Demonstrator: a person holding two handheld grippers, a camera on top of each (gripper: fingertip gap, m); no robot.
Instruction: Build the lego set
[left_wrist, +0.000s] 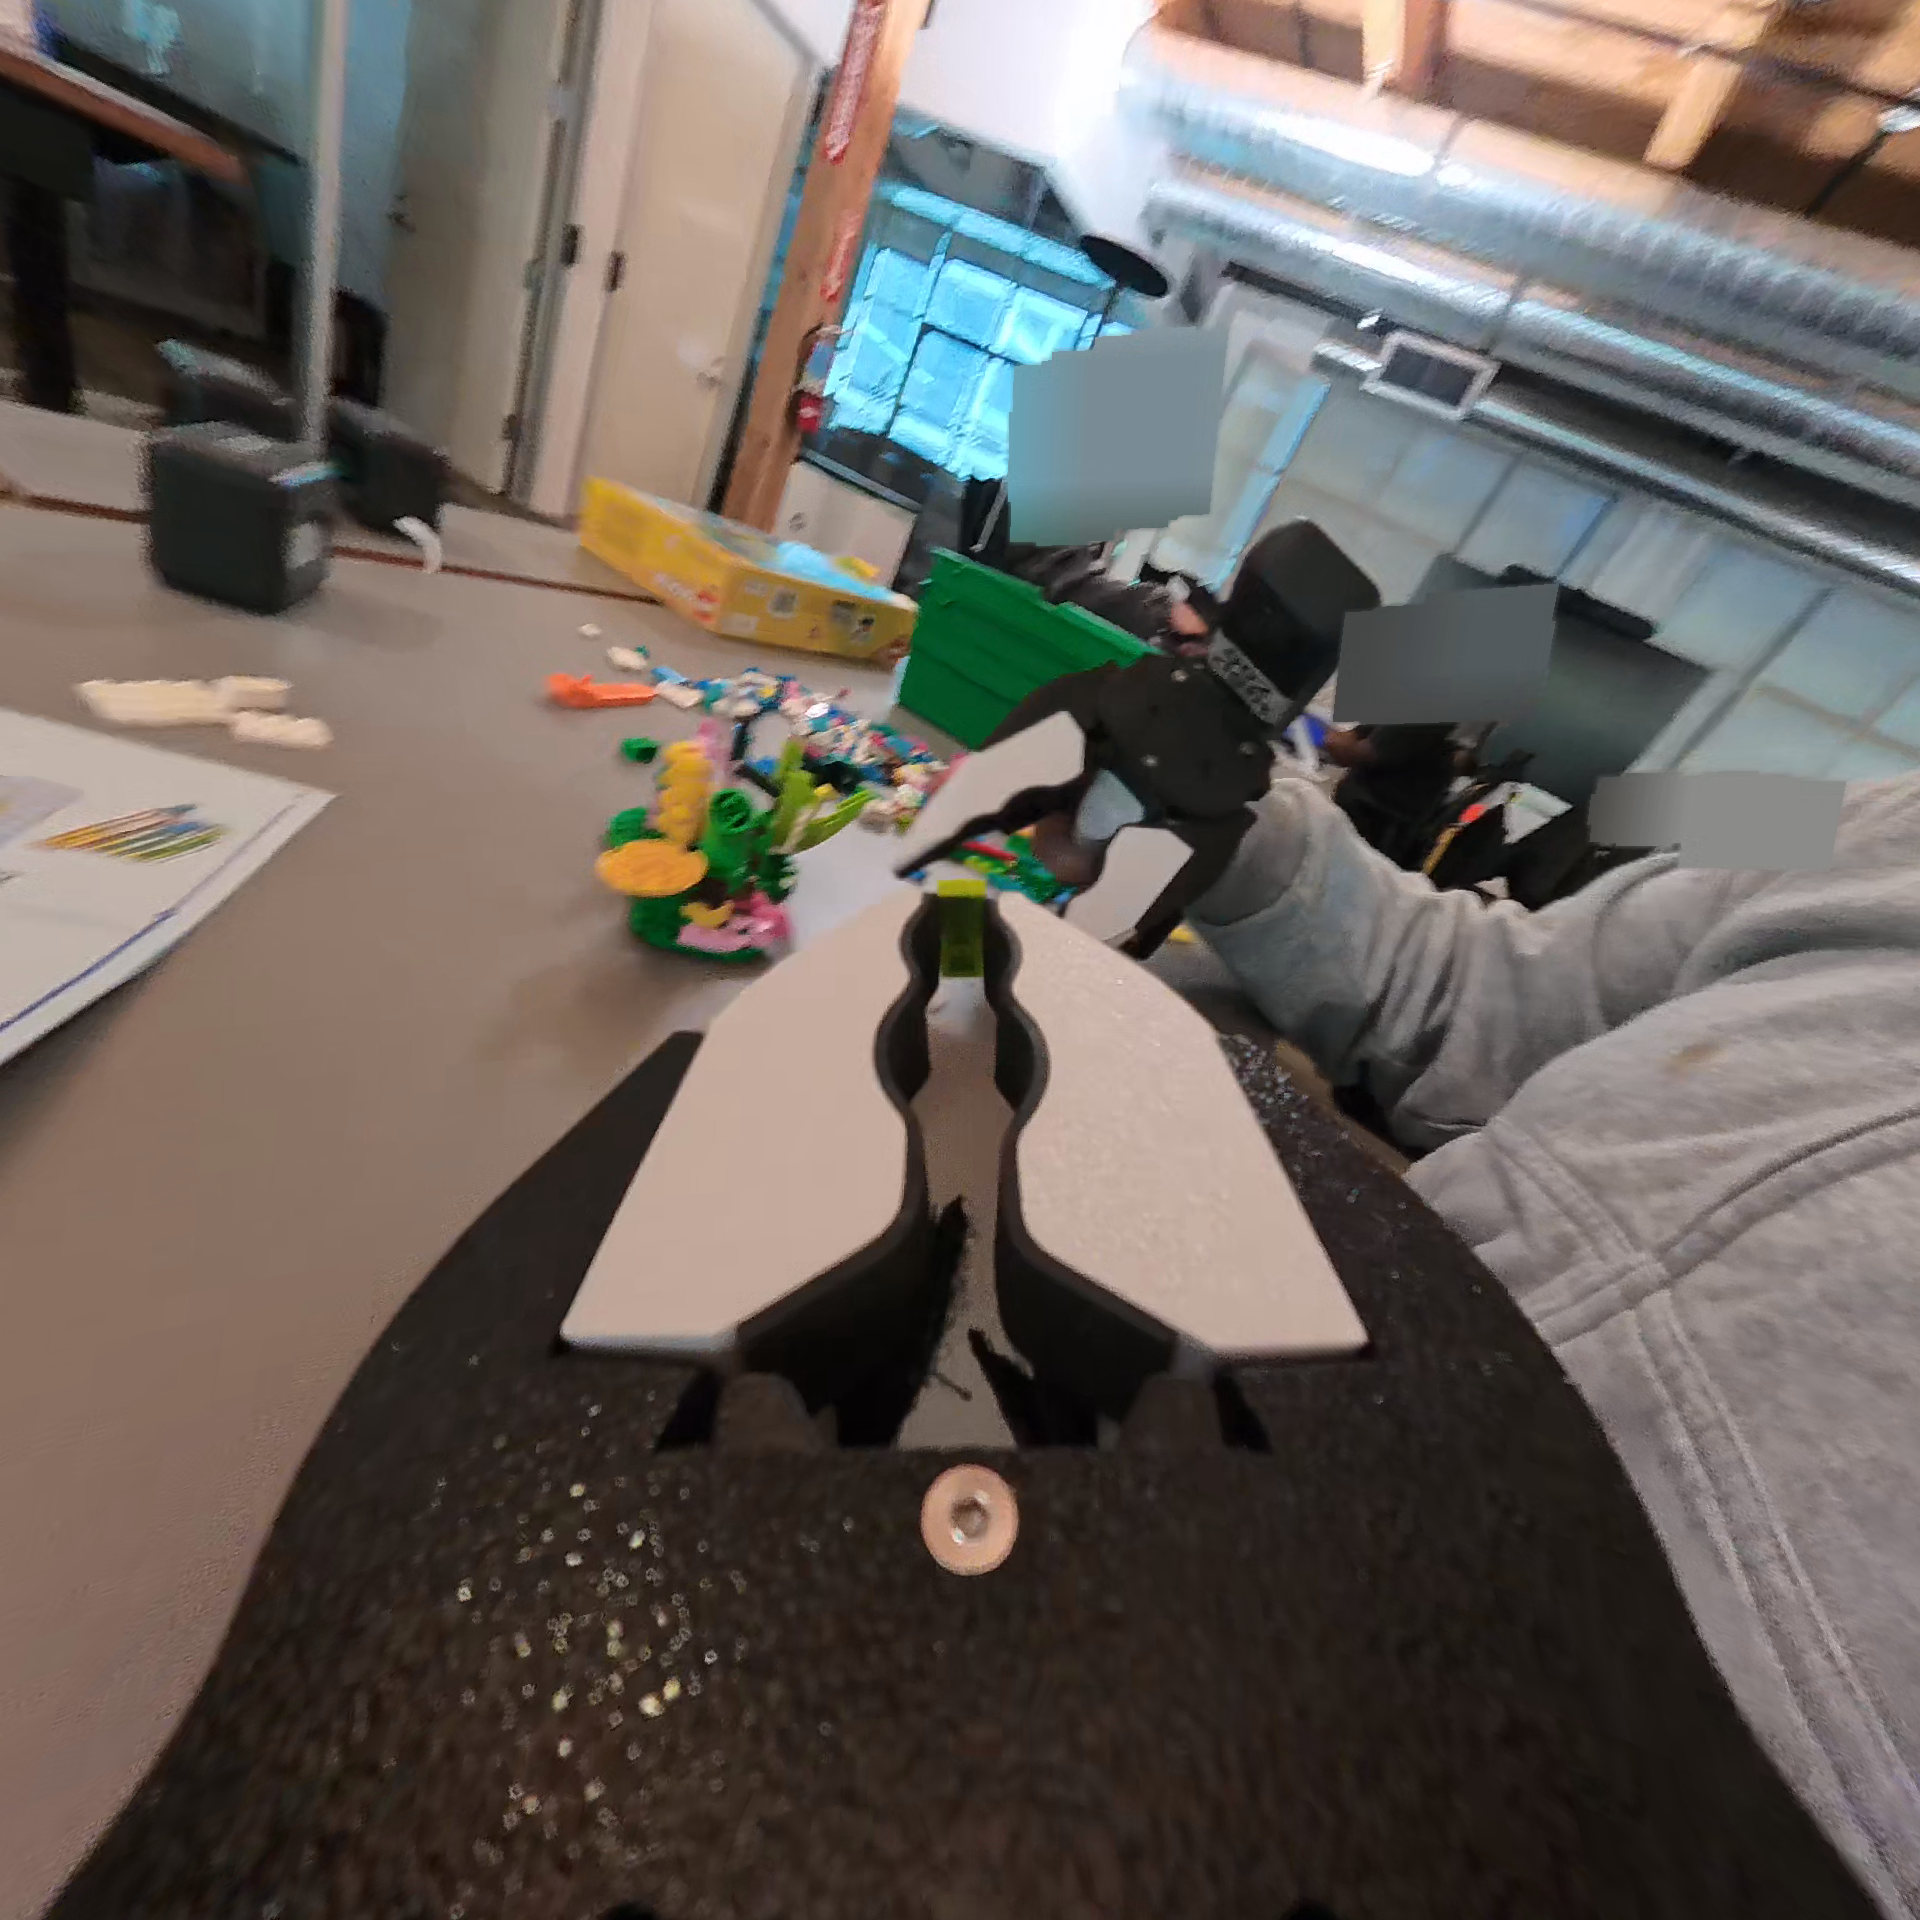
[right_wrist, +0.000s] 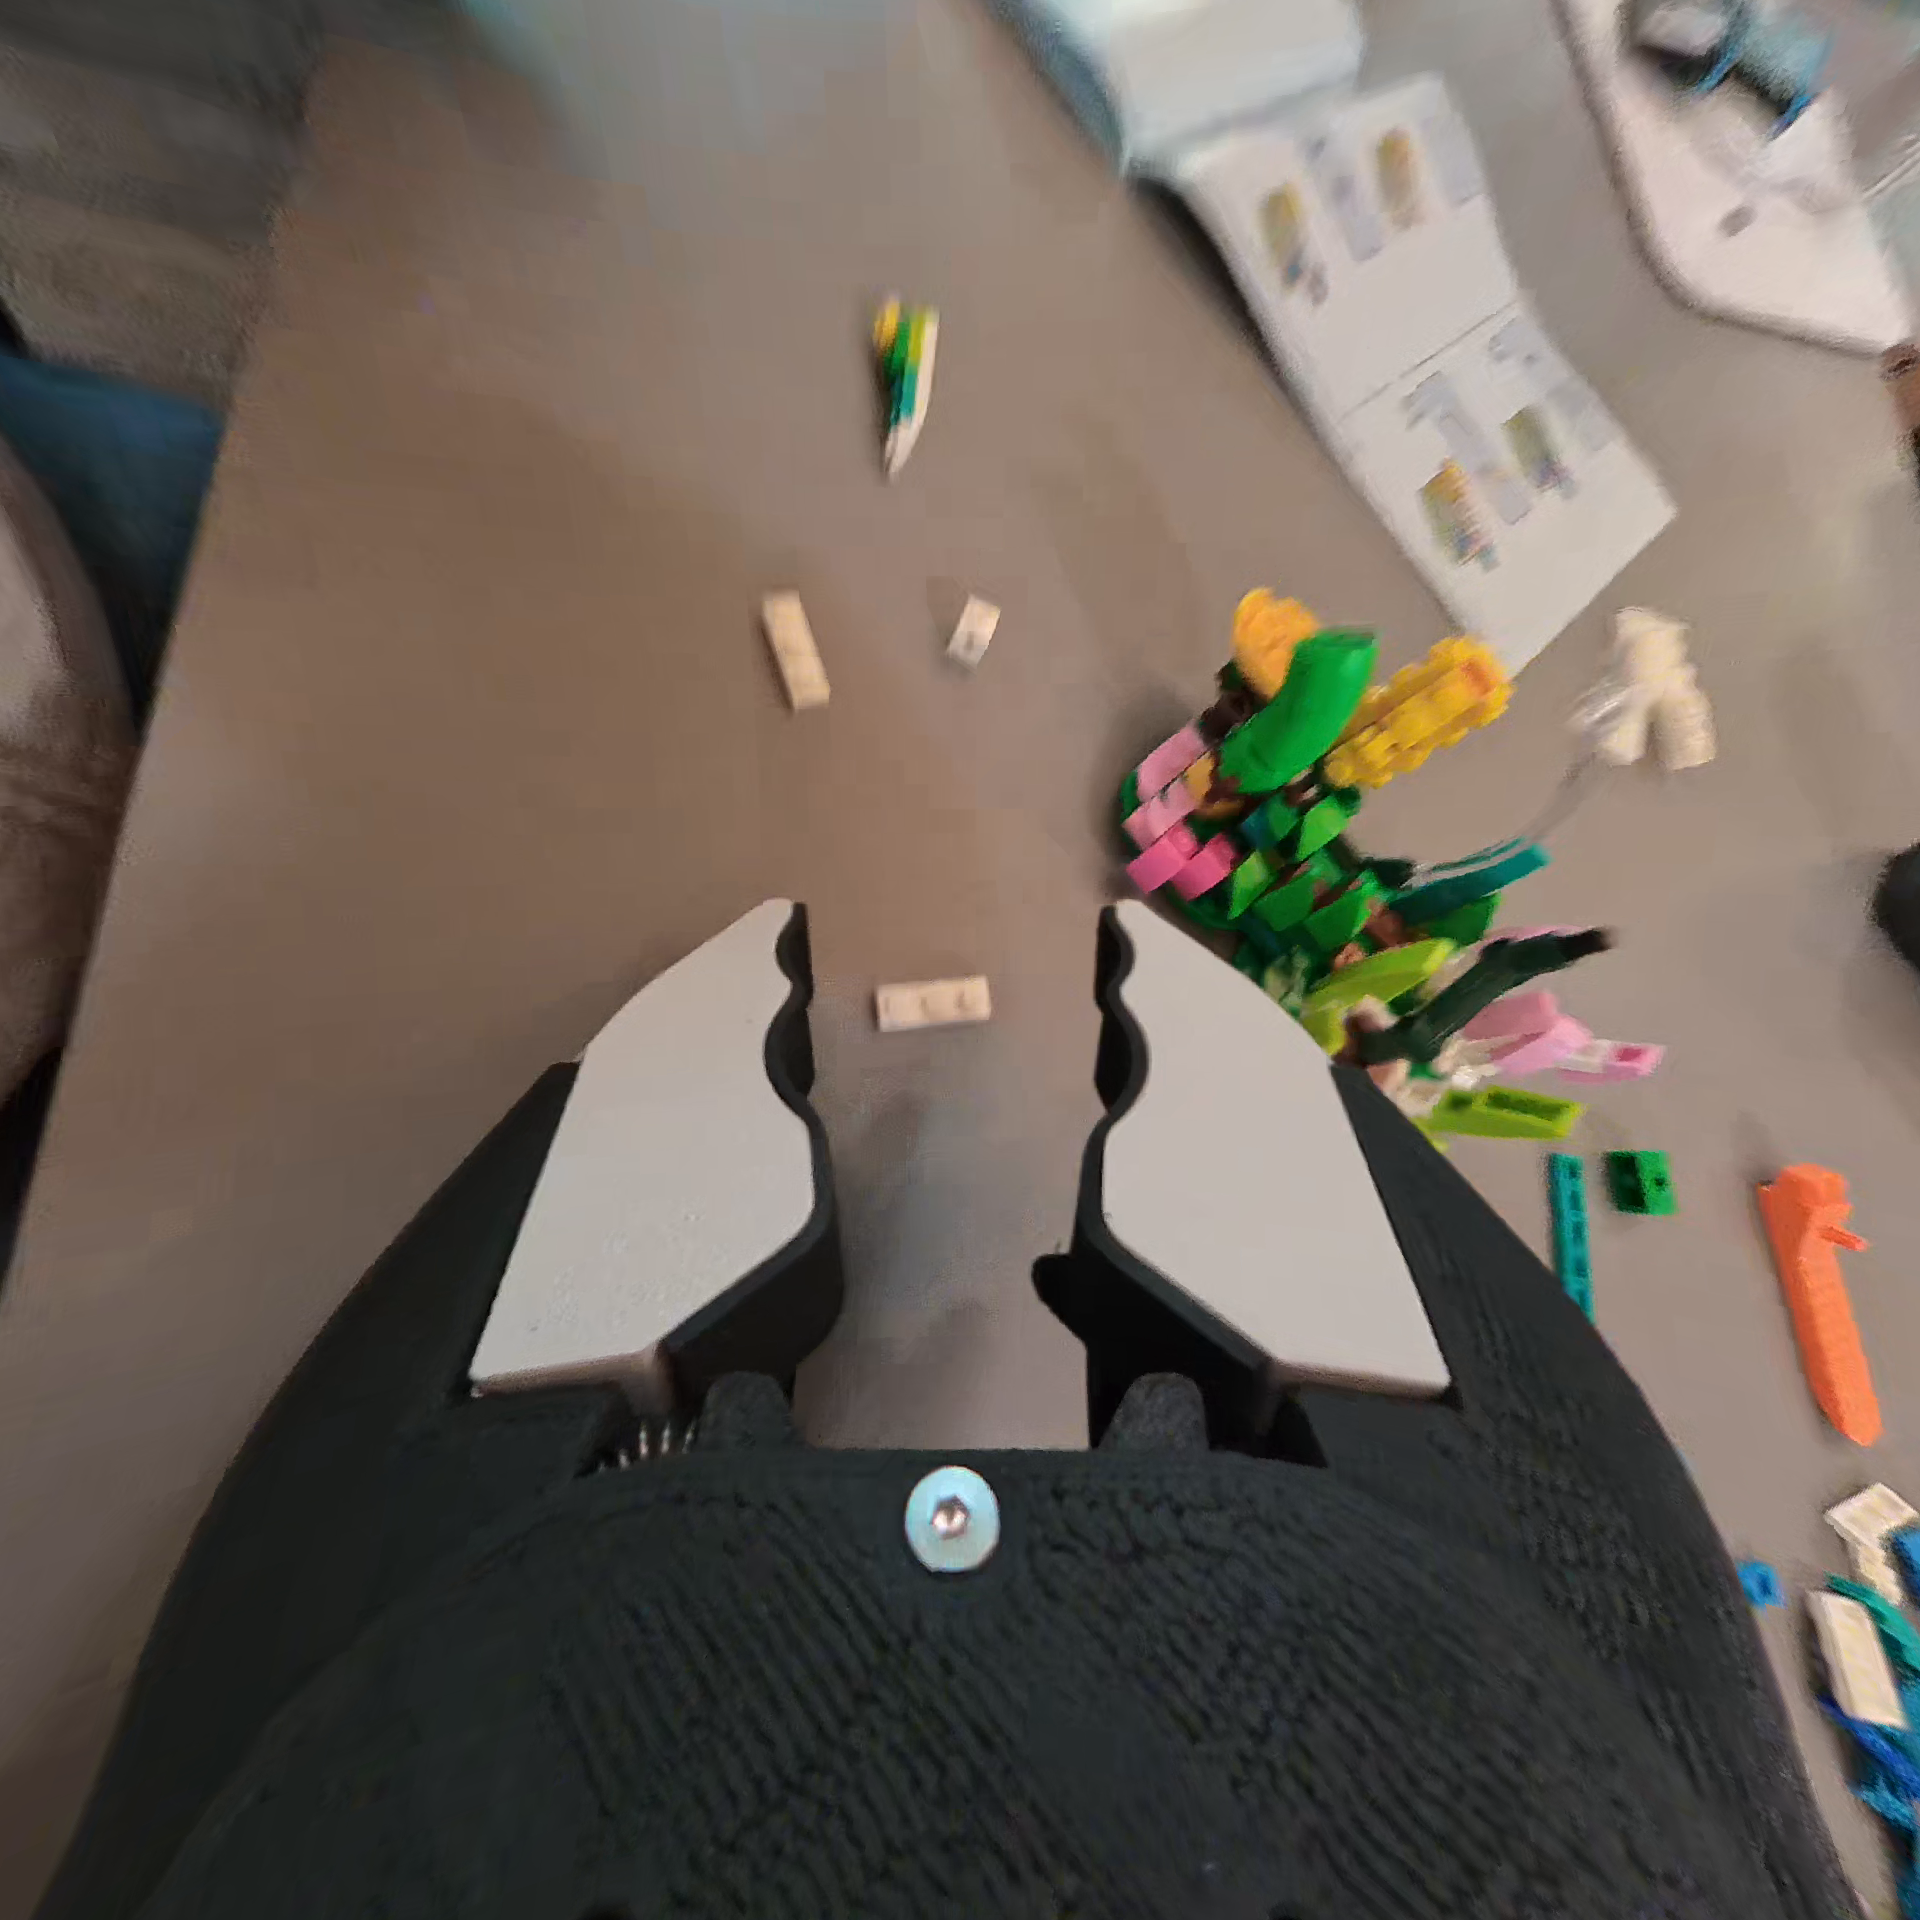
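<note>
My left gripper is shut on a small lime-green brick piece, pinched at the fingertips and held above the grey table. A flower build of green, yellow and pink bricks stands on the table ahead to the left; it also shows in the right wrist view. My right gripper is open and holds nothing; a tan flat plate lies on the table in the gap between its fingers, untouched. In the left wrist view the right gripper hovers just beyond my left fingertips.
Two more tan pieces and a small green-white piece lie farther off. An instruction booklet, an orange separator tool, loose bricks, a yellow box, a green bin and a grey sleeve surround the work area. Some 15 cm of space lies between my two pairs of fingers.
</note>
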